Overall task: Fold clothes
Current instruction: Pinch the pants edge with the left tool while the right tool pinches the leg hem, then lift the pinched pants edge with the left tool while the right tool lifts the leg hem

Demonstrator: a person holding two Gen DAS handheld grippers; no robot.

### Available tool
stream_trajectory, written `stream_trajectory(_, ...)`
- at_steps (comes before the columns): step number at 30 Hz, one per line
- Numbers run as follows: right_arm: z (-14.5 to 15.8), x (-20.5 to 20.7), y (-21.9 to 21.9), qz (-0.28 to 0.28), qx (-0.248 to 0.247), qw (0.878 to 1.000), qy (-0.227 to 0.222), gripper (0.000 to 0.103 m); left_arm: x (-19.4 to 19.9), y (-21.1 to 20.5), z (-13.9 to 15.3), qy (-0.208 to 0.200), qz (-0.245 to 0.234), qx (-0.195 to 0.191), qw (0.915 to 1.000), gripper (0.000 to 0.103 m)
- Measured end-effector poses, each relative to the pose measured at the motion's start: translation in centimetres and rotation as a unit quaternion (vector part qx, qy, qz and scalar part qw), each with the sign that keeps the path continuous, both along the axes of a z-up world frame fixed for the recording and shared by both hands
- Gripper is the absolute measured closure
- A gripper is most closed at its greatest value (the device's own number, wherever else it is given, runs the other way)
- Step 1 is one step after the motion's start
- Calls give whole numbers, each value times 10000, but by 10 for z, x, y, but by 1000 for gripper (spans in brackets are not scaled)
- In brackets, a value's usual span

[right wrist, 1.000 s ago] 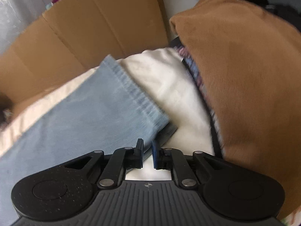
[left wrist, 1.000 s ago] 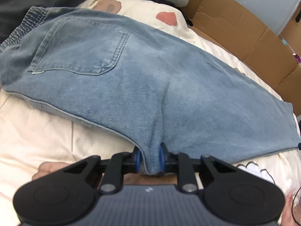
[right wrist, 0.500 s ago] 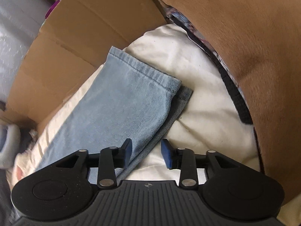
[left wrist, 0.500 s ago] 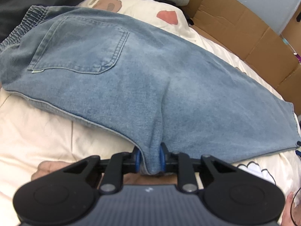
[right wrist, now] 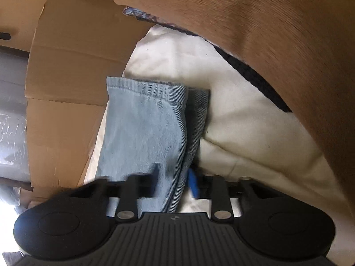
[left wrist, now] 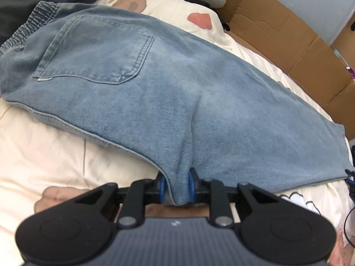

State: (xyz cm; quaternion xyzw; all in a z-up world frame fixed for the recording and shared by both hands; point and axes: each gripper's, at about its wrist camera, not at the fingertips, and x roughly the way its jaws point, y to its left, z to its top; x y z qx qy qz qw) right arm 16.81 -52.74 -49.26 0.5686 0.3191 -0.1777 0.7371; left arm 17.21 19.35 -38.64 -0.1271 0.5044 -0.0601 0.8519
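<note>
My left claw pinches the faded blue denim jeans at the crotch while my right claw, jaws just closing, nips their leg edge beside the hem for folding.

can't see where the jeans end on my right, frame edge chops off the hem. right gripper fingers are smeared with blur, so no clue if the pads actually press the denim between them
</note>
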Motion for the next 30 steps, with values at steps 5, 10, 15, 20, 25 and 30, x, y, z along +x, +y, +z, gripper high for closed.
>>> stream_trajectory(5,14,1,-1,153,-213,9995,-192,95,-1,5,-1,53,111,-167,9998,78)
stream_trajectory(10,6,2,-2,94,-87,9998,-179,91,-1,11,-4,138,265,-301,9991,69)
stream_trajectory(15,-2,7,0,22,-17,9998,-186,82,-1,17,-7,213,380,-526,9977,67)
stream_trajectory(20,-6,15,0,-37,14,9997,-242,82,0,21,-11,224,544,-768,9953,67)
stream_trajectory(25,-4,14,-2,-93,-127,9994,-324,82,-1,24,-15,106,675,-972,9929,67)
stream_trajectory(30,0,21,-5,-169,-317,9984,-428,82,-3,28,-20,24,854,-1206,9890,67)
